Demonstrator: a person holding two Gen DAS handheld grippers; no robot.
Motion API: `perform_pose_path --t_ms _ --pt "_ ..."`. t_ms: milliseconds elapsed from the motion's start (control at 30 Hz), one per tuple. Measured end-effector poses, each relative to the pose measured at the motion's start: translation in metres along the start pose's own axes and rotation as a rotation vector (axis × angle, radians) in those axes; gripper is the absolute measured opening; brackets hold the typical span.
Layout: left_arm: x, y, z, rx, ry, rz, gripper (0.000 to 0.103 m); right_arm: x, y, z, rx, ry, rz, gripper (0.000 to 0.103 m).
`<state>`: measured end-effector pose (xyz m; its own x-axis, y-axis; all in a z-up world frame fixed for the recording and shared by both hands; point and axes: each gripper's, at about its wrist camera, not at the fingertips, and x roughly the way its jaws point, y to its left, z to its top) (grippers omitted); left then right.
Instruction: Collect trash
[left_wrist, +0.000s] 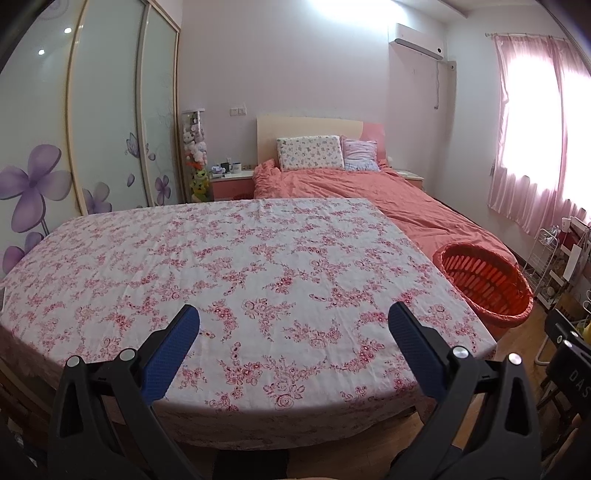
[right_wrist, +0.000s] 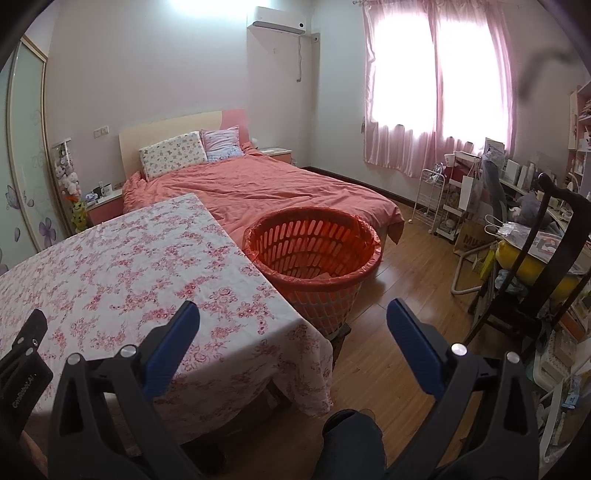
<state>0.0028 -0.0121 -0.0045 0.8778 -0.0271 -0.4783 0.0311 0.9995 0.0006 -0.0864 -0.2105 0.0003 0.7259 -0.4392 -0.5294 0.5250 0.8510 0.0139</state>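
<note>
Two grippers spread wide, left gripper (left_wrist: 293, 321), right gripper (right_wrist: 293, 317), orange basket (right_wrist: 314, 273) bag-lined.

The worktop (left_wrist: 229, 258) hides the bed's (left_wrist: 399, 192) near left part and, in the left wrist view, the left side of the orange basket (right_wrist: 314, 243). Pale scraps lie at the basket's bottom, perhaps paper. Small items on the nightstand (left_wrist: 231, 175) are too small to tell. A smear blurs the right wrist view's upper right corner.
</note>
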Motion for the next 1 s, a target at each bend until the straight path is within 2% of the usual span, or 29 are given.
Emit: perform_pose_path --t_ms 300,1000 --pt "-0.004 -0.004 0.002 0.011 -0.006 0.017 0.101 -0.002 -0.005 0.001 0.005 -0.004 -0.026 0.099" --pt "-0.013 -0.009 0.004 0.015 -0.037 0.001 0.101 -0.01 -0.007 0.001 0.017 -0.024 -0.001 0.099"
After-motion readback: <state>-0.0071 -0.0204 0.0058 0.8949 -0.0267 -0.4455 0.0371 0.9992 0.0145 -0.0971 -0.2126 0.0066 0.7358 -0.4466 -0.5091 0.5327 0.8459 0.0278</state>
